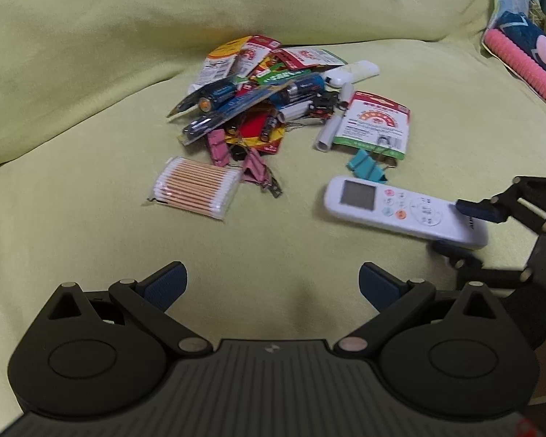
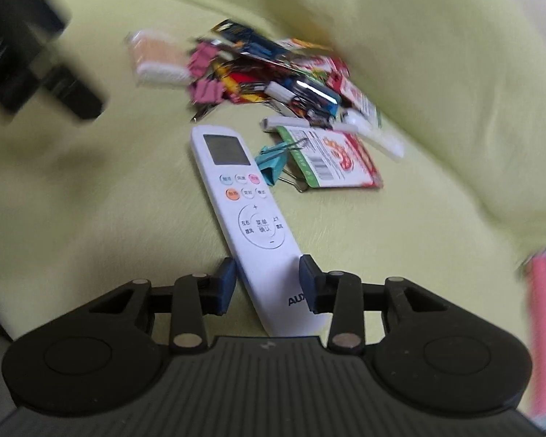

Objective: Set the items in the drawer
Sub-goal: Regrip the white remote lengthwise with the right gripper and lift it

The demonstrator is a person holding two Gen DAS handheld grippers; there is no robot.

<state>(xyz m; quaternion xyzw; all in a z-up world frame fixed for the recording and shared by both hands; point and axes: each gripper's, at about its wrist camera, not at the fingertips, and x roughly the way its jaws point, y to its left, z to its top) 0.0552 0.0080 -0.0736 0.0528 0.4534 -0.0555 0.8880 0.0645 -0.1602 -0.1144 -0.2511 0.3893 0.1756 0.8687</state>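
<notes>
Left tongs (image 1: 272, 284) spread wide, empty, above the yellow-green sofa cushion (image 1: 91, 116); white remote (image 2: 249, 218) lying flat ahead to their right, near a teal binder clip (image 2: 273, 162), its lower end between the right tongs (image 2: 267, 284), narrowed around it, contact unclear

White remote control (image 1: 400, 211) lies on yellow-green cushion (image 1: 91, 218), its near end between right tool (image 2: 265, 284) fingers. Blue binder clip (image 1: 367, 169) just behind it. Cotton-swab packet (image 1: 194, 191) to left; heap of packaged batteries (image 1: 265, 98) farther back.
</notes>
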